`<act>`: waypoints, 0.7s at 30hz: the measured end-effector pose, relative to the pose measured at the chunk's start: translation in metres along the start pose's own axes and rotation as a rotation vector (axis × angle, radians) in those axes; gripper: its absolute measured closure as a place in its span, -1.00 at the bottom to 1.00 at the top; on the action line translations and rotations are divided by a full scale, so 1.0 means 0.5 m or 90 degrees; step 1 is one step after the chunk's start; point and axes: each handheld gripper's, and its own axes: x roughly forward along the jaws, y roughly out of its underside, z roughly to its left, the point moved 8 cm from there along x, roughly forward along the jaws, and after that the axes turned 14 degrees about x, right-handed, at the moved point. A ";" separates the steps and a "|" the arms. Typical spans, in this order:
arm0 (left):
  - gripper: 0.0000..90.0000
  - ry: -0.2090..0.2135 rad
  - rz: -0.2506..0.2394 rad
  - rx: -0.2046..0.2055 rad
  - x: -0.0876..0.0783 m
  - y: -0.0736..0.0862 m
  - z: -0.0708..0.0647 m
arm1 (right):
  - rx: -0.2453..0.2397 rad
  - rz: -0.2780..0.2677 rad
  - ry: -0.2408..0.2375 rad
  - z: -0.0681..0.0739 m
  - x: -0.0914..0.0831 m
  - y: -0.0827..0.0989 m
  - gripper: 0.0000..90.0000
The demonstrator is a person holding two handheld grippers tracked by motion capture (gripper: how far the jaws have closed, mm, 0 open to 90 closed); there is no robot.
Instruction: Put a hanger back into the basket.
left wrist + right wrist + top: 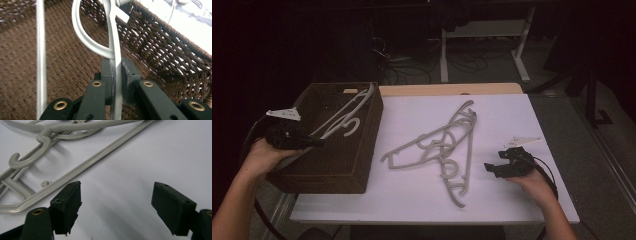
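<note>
Evidently a hanger is clamped by the left tool and held low inside the basket (likely for stowing there). Two more hangers lie tangled on the table, near the right tool, whose jaws stand apart, ready for the next pick.
</note>
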 end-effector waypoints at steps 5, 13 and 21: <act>0.81 0.011 0.030 -0.004 0.016 0.016 -0.010 | 0.001 -0.001 0.001 -0.002 0.000 -0.001 -0.48; 0.26 -0.010 0.009 -0.017 0.022 0.026 0.006 | -0.001 -0.001 -0.001 0.000 0.002 -0.001 -0.48; -0.19 -0.014 -0.042 -0.017 0.021 -0.008 0.008 | 0.001 0.002 -0.002 -0.001 0.003 -0.002 -0.48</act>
